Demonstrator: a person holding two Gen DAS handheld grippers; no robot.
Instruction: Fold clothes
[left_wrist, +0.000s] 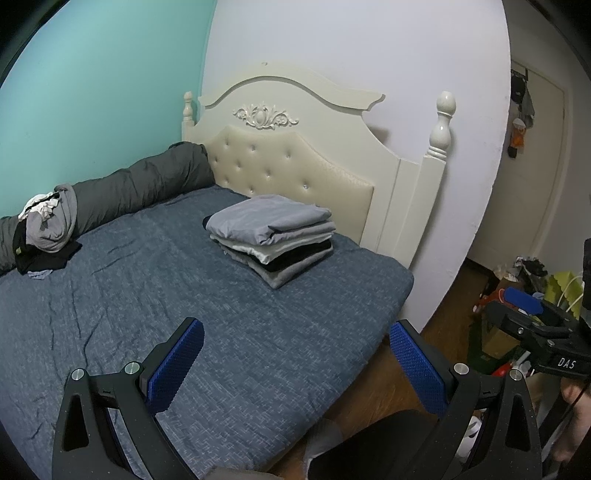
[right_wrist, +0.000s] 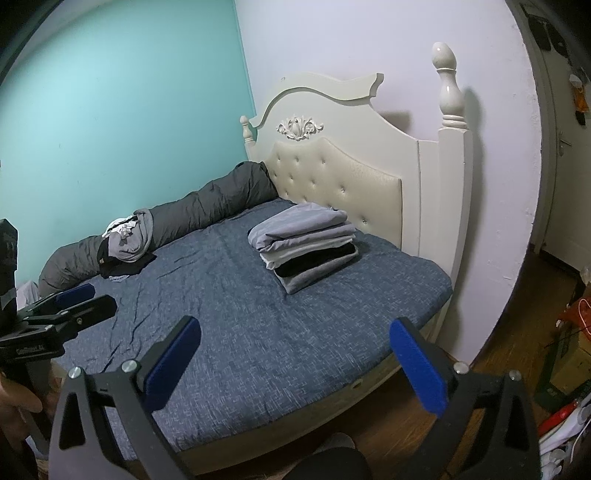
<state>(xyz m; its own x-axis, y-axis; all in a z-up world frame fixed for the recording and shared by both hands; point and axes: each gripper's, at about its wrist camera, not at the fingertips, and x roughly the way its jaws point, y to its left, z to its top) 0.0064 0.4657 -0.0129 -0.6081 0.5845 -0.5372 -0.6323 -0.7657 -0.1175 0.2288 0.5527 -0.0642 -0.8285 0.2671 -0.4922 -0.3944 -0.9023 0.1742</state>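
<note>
A neat stack of folded clothes (left_wrist: 271, 236) (right_wrist: 306, 247), grey on top with white and black layers below, lies near the headboard on the blue bed (left_wrist: 110, 314) (right_wrist: 240, 325). A loose pile of unfolded grey, white and black clothes (left_wrist: 48, 229) (right_wrist: 125, 243) rests at the far left against a rolled dark duvet (left_wrist: 140, 188) (right_wrist: 207, 206). My left gripper (left_wrist: 297, 332) hovers open over the bed's near edge with nothing between its blue pads. My right gripper (right_wrist: 295, 332) stands open beside it, also holding nothing. Both are well short of the clothes.
A cream tufted headboard (left_wrist: 295, 166) (right_wrist: 340, 177) with tall posts closes the far end. The teal wall (left_wrist: 92, 92) runs along the bed's far side. Bags and boxes (left_wrist: 517, 280) (right_wrist: 569, 343) clutter the wooden floor at the right, near a door (left_wrist: 532, 177).
</note>
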